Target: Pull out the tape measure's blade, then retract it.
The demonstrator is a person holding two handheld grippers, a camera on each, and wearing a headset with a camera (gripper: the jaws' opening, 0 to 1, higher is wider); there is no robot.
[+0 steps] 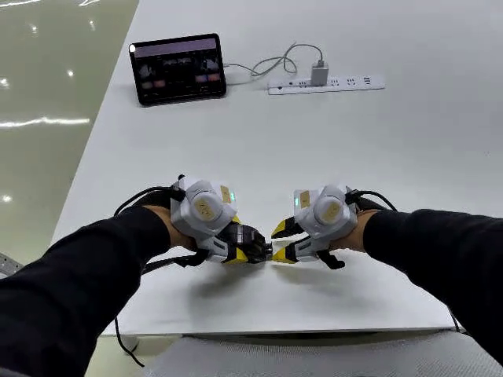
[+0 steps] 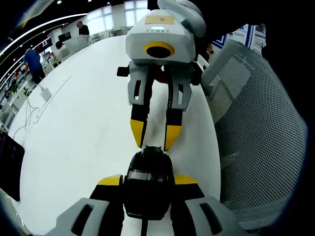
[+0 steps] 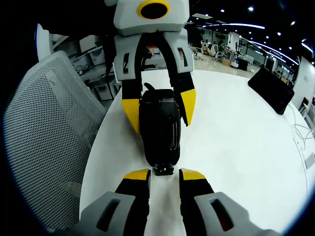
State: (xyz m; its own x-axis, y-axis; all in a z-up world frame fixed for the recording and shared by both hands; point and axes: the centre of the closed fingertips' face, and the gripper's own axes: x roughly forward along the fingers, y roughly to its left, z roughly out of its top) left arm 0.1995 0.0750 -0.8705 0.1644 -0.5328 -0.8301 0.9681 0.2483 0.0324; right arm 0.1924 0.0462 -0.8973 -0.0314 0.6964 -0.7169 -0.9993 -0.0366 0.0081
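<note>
Head view: tape measure (image 1: 251,243) held just over table (image 1: 236,141), near front edge, at middle. Step judged: tab (image 3: 164,170) of blade to be gripped, pull not yet begun. Right gripper (image 3: 165,175) best closed squarely on tab, then drawn straight away from left gripper (image 2: 147,180), blade kept level, untwisted. Left jaws clamped on tape measure sides. Right jaws slightly apart, flanking tab; contact cannot be told.

The black, rounded tape measure (image 2: 148,182) sits clamped between the left hand-held gripper's (image 1: 238,240) yellow tips near the table's (image 1: 314,141) front edge, its end hook barely protruding.
</note>
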